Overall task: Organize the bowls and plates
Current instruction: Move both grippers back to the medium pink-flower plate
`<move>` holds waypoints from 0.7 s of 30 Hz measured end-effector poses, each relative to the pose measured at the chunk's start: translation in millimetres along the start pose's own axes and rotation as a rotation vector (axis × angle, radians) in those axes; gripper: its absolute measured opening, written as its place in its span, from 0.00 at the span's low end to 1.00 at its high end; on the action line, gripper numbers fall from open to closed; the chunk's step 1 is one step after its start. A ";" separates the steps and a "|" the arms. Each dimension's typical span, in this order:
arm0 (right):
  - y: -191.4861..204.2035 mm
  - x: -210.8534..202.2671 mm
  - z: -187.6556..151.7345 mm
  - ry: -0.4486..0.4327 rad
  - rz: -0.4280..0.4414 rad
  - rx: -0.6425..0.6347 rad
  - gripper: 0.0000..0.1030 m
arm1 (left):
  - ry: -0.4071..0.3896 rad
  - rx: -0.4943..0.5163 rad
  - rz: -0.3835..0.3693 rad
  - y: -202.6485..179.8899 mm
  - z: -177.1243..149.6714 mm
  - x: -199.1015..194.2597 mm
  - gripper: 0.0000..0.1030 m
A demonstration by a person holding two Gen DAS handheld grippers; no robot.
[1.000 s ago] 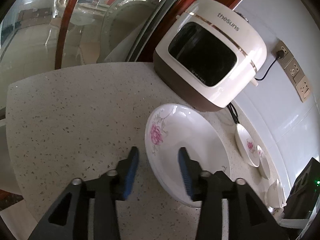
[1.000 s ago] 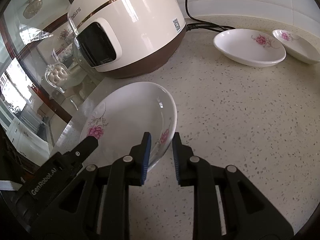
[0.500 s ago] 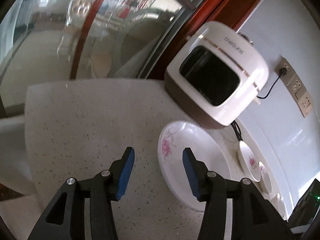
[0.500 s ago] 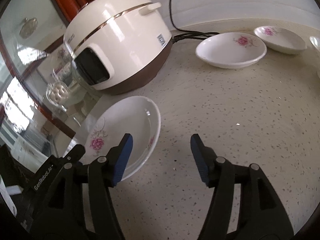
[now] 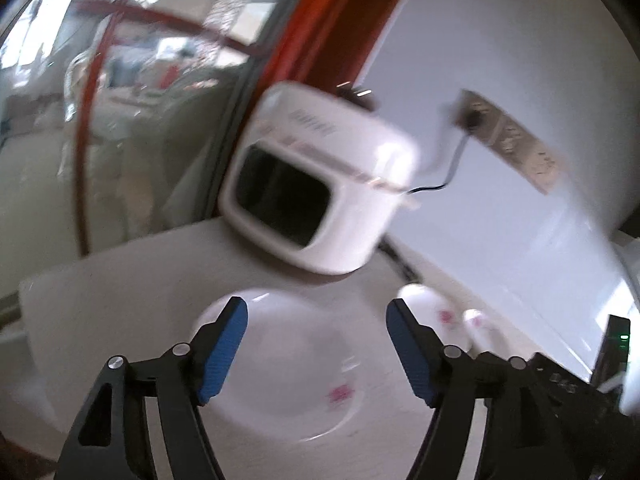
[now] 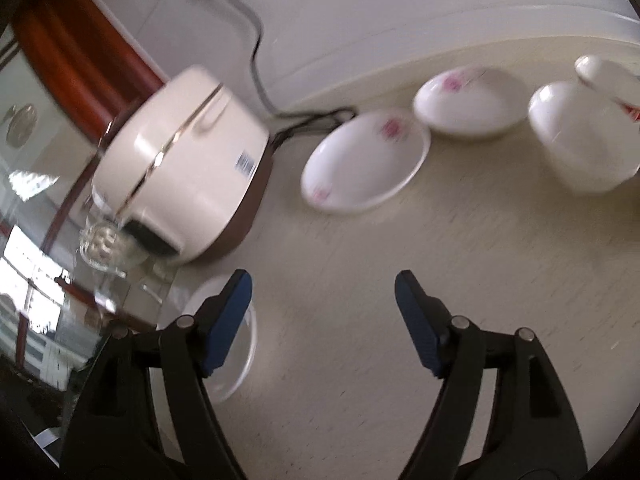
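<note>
A large white plate with pink flowers [image 5: 296, 364] lies flat on the speckled counter, below and between the fingers of my left gripper [image 5: 314, 350], which is open and empty above it. In the right wrist view the same plate [image 6: 240, 344] shows partly behind the left finger of my right gripper [image 6: 324, 320], also open and empty. Further back sit another flowered plate [image 6: 364, 168], a smaller dish [image 6: 468, 104] and white bowls [image 6: 576, 140] near the wall. Both views are blurred.
A cream and brown rice cooker [image 5: 320, 192] [image 6: 184, 176] stands at the back by the wall, its black cable [image 6: 260, 60] running to a socket strip [image 5: 508, 136]. A glass panel and red wooden frame [image 5: 320, 24] border the counter on the left. A dark device [image 5: 612, 348] sits at the right.
Both grippers have pulled back and risen away from the large plate, which now lies on the counter. The right gripper, nearly shut around the plate's rim a second ago, has opened wide and swung right.
</note>
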State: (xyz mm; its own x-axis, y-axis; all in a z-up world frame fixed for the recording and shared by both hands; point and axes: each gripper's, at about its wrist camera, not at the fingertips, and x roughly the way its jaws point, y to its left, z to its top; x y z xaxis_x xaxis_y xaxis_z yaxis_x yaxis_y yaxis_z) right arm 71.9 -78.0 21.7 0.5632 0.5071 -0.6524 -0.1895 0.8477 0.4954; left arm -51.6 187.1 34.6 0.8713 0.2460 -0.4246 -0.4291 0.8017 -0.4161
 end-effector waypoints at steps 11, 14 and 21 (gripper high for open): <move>-43.5 33.5 59.2 0.044 -0.011 0.142 0.75 | 0.204 0.069 -0.136 -82.6 31.2 90.1 0.80; -50.2 48.6 64.9 0.050 -0.009 0.145 0.75 | 0.242 0.049 -0.133 -87.9 26.1 119.8 0.80; -66.8 76.0 70.4 0.043 0.032 0.183 0.75 | 0.270 0.022 -0.115 -89.0 8.8 154.6 0.80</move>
State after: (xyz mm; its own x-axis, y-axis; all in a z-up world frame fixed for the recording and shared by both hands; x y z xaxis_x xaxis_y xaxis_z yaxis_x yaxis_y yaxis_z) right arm 184.0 -107.0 -20.7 0.5238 0.5425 -0.6567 -0.0550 0.7909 0.6095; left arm 123.4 158.6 13.1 0.8180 0.0015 -0.5753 -0.3233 0.8284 -0.4575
